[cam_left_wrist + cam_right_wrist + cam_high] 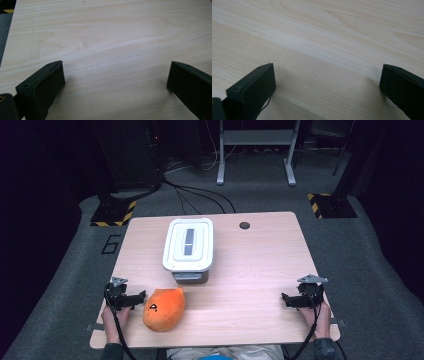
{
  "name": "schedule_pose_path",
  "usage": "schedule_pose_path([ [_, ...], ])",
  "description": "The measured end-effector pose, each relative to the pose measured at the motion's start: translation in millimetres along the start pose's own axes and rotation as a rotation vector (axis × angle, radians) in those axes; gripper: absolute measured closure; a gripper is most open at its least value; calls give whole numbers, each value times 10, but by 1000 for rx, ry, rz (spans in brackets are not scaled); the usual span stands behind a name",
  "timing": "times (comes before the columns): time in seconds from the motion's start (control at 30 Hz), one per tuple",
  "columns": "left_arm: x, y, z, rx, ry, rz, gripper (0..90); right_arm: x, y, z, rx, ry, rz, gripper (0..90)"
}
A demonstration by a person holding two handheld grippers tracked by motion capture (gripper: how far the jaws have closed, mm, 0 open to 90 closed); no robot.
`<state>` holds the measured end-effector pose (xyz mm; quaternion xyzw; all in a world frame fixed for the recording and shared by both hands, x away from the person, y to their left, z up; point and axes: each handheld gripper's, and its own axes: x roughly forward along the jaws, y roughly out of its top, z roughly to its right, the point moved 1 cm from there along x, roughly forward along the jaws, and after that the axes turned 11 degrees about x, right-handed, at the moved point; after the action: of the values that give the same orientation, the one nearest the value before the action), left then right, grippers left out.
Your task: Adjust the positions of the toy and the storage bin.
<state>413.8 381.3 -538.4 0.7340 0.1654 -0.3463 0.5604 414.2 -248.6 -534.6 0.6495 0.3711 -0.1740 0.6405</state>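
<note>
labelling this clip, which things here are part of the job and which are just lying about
Part of the job: orange plush toy, beside the open left gripper; white lidded storage box; open right gripper.

Lying about: table's round cable hole; floor cables.

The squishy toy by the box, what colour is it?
Orange, seen best in the high view: the plush toy.

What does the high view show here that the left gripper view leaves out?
High view: an orange plush toy beside the left hand-held gripper, a white lidded bin at the table's middle, and the right hand-held gripper.
Left gripper view: its own black jaws close up, wide apart with nothing between them.
Both: the light wooden table.
</note>
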Motion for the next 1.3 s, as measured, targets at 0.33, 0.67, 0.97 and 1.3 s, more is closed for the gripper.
schedule_pose_path([
  [0.33, -3, -1, 8, -6, 7, -1, 12, -165, 40, -104, 22, 47, 31, 3],
  [0.67, -3, -2, 10, -7, 10, -1, 12, -340, 146, -369, -35, 115, 30, 6],
  [0.97, -3, -2, 10, -6, 10, 0, 13, -392, 260, -626, -76, 193, 19, 8],
  [1.3, -8, -5, 12, -8, 10, -2, 15, -367, 350, -954, -136, 268, -5, 11],
])
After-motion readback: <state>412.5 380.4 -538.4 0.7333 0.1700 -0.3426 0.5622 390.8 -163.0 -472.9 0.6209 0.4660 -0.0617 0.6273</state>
